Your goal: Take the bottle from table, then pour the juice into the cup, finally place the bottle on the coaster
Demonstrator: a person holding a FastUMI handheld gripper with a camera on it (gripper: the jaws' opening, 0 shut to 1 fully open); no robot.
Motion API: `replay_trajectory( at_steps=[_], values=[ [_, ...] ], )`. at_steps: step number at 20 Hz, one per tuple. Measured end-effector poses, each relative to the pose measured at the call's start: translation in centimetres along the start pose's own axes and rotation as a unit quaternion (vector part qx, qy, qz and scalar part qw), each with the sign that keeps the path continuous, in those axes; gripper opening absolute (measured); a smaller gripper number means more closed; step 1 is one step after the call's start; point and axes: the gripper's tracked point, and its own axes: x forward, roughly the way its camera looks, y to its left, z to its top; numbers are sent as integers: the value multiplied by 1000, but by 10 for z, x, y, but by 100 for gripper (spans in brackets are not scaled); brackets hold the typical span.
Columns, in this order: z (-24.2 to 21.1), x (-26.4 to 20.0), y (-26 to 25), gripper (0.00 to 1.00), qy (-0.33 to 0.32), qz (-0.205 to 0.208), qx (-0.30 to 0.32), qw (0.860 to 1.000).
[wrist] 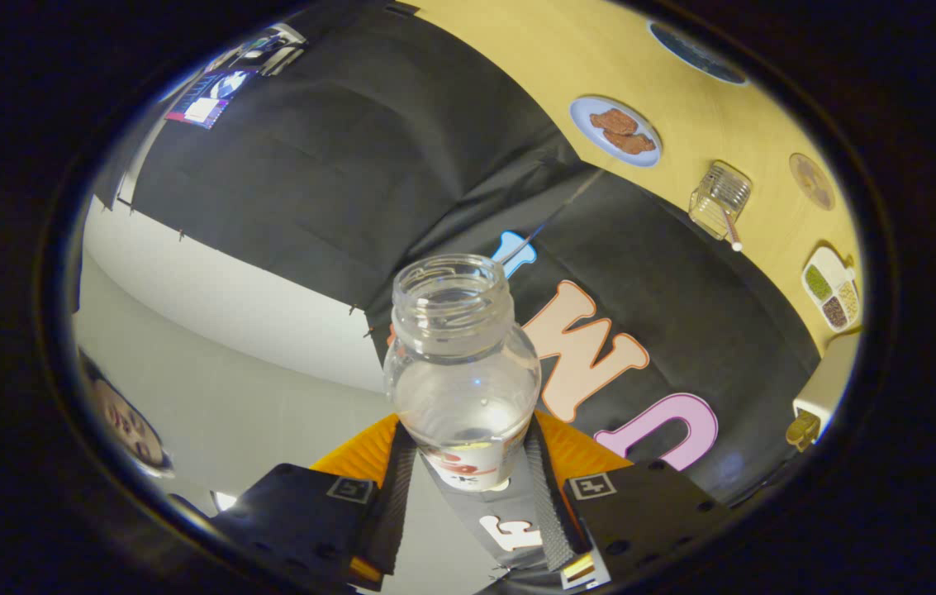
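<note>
Beyond the fingers, the yellow surface tilts across the far side of the view, and the whole scene stands rolled over, so the gripper seems to be tipped well off level. On that surface lie a blue plate with brown pieces on it, a clear ribbed cup with a straw, and a divided dish of small foods; near the cup sits a round brownish disc that may be the coaster, though I cannot be sure.

Nearer, the bottle is held between the fingers, which close narrowly on its lower body at the label band, one on each side. It is carried in the air, apart from the surface, with its open mouth pointing away from the gripper and no cap on.

The bottle is clear and looks like thin plastic, probably light and a little yielding, so a hard squeeze could dent it. The smooth wall may be slippery. Little liquid shows inside, if any. The low grip on the label looks sound for tipping and setting down.
</note>
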Motion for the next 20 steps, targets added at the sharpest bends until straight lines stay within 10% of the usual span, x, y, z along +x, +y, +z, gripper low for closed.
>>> replay_trajectory(
  at_steps=[20],
  values=[
    [-21, 9, 37, 70, -9, 39, 20, 999]
  ],
)
